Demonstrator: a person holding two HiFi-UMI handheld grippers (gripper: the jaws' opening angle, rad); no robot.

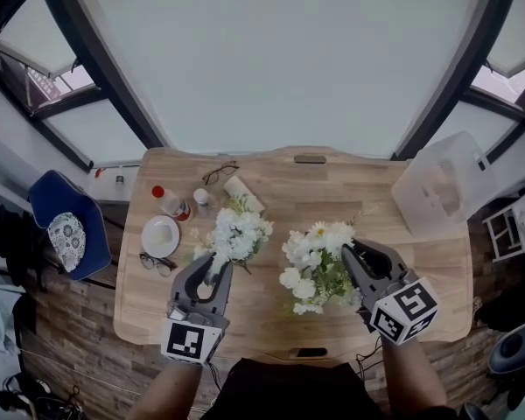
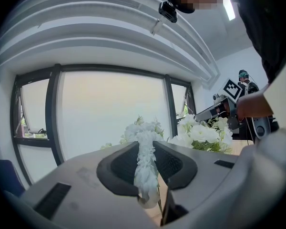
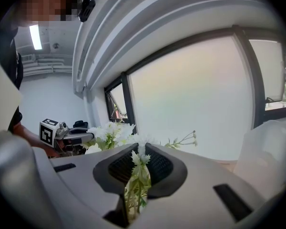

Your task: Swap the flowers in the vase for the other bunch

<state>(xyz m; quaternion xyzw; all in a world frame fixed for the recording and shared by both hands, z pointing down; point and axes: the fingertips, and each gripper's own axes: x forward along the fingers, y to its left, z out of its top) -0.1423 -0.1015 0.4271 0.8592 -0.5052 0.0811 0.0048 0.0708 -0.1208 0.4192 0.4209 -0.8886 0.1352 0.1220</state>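
Left gripper (image 1: 213, 268): jaws part-open, clamped on the white stalk of one flower bunch (image 1: 239, 233) over the table (image 1: 271, 191). Right gripper (image 1: 354, 254): jaws narrow, pinching the green stems of the other bunch (image 1: 318, 256) just beside it.

Daylight is flooding in through the big window (image 1: 280, 51), blowing it out to flat white, and the white flowers (image 2: 200, 132) are losing detail. Fisheye is bending the edges, corners are going black, close foreground is blurring.
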